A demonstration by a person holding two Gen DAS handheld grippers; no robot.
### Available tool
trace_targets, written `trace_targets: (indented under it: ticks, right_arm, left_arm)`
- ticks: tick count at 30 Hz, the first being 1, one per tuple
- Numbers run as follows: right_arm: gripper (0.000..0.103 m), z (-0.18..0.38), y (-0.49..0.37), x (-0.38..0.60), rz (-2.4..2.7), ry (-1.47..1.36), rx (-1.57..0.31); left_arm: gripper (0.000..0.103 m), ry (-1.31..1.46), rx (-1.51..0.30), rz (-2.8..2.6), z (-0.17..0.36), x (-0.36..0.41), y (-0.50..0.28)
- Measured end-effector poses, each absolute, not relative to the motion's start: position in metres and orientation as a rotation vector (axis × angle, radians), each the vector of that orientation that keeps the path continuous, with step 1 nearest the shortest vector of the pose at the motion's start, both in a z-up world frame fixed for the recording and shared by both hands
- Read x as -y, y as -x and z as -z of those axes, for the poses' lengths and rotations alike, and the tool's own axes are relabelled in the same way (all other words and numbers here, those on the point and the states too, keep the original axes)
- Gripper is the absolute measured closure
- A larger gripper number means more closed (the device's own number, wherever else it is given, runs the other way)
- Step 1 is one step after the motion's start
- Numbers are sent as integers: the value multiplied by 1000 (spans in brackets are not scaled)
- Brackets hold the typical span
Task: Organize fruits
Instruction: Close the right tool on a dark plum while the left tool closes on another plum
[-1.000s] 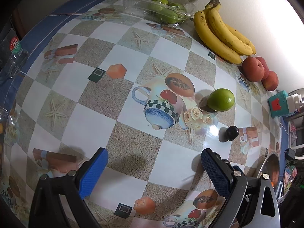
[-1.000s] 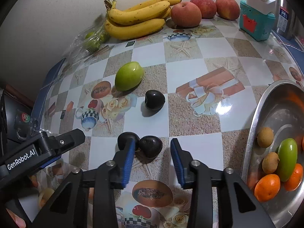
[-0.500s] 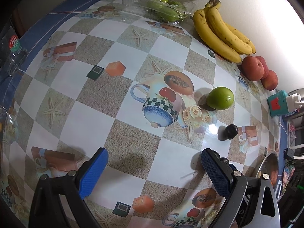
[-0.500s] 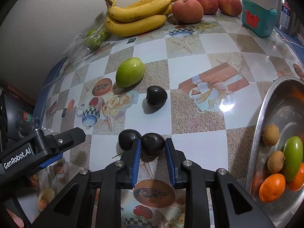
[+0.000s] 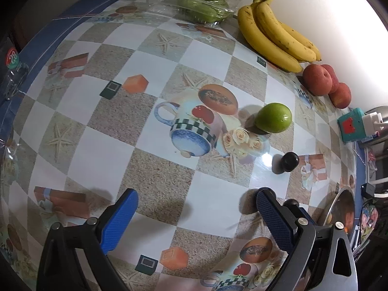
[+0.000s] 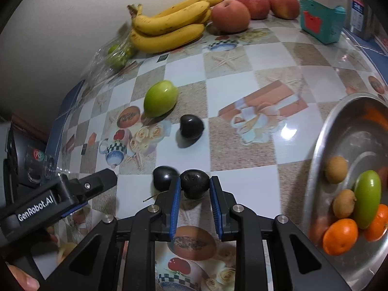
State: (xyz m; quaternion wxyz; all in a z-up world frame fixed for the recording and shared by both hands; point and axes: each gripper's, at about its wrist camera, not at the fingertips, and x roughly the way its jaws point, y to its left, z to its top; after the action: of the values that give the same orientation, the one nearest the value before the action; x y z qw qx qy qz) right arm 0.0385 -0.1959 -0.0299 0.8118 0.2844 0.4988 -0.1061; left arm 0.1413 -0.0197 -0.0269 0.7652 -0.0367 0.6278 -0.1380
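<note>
My right gripper is shut on a dark plum, its blue pads pressed against both sides. A second dark plum lies just left of it, and a third rests farther back. A green fruit lies beyond them. At the right, the steel bowl holds oranges, kiwis and a green fruit. My left gripper hangs open above the tablecloth with nothing between its fingers. From the left wrist view I see the green fruit and one dark plum.
Along the wall lie a bunch of bananas, three peaches and a clear plastic pack of green fruit. A teal box stands at the back right. A dark appliance sits at the table's left edge.
The right gripper's jaws have closed from apart onto the dark plum. The left gripper has stayed open and still.
</note>
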Motion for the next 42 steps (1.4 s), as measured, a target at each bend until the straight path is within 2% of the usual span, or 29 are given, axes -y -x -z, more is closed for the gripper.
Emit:
trace_targets:
  ticks: [22, 29, 34, 38, 42]
  right_arm:
    - [78, -7, 2, 257, 314, -714, -927]
    - [78, -8, 5, 261, 315, -734, -919]
    - [78, -8, 7, 264, 315, -742, -917]
    - [78, -6, 7, 264, 318, -741, -923]
    - [78, -7, 7, 263, 316, -739, -922]
  left_arm:
    - [27, 101, -1367, 493, 37, 74, -122]
    - [46, 55, -1353, 518, 41, 88, -116]
    - [50, 38, -1344, 531, 43, 94, -115]
    - [62, 28, -1343, 538, 45, 94, -114]
    - [65, 29, -1342, 535, 45, 94, -115]
